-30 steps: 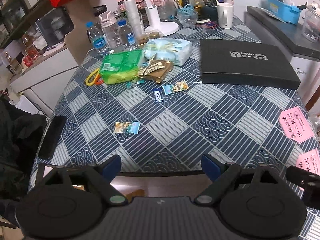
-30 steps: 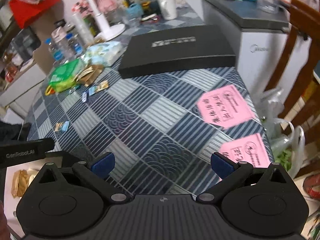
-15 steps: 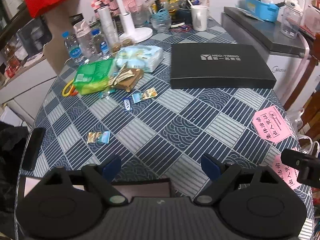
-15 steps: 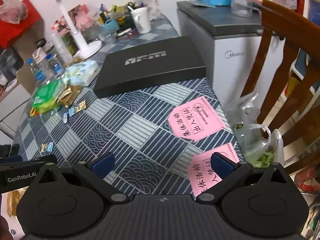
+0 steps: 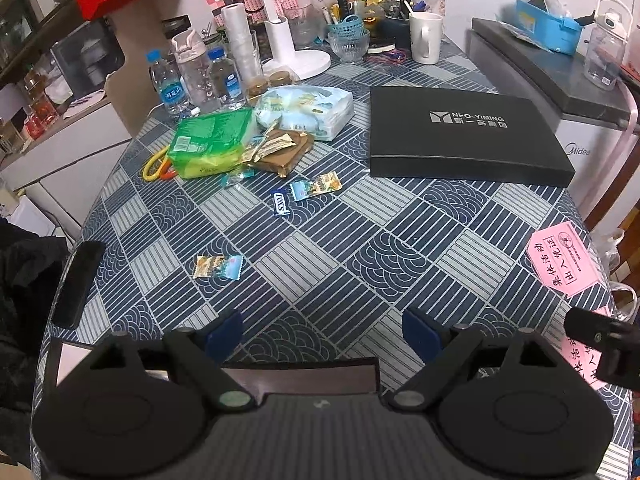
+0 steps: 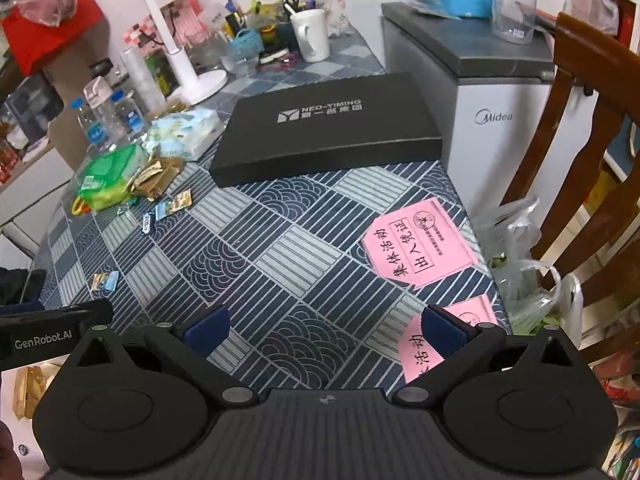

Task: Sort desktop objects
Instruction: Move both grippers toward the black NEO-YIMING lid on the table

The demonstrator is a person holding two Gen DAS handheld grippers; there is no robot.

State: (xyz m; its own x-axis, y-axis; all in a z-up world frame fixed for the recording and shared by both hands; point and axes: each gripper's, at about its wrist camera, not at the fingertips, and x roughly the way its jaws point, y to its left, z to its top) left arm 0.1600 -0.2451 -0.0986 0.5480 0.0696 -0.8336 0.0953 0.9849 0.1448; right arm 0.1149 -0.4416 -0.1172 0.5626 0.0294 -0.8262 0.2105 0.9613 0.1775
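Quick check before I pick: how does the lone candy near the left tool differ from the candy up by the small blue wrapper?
The lone candy lies by itself on bare cloth nearest the left tool; the far candy lies almost against the small blue wrapper, just below the snack pile. The lone candy's blue end points right; the far candy's blue end points left, and it sits more tilted. Both look like the same yellow-and-blue wrapped sweet, flat on the table.

worktop (image 5: 360, 240) | flat box (image 5: 460, 136) far right | snack packs (image 5: 212, 144) far left | bottles (image 5: 192, 76) behind packs | candy (image 5: 218, 267) near left | paper slips (image 5: 560, 262) right edge
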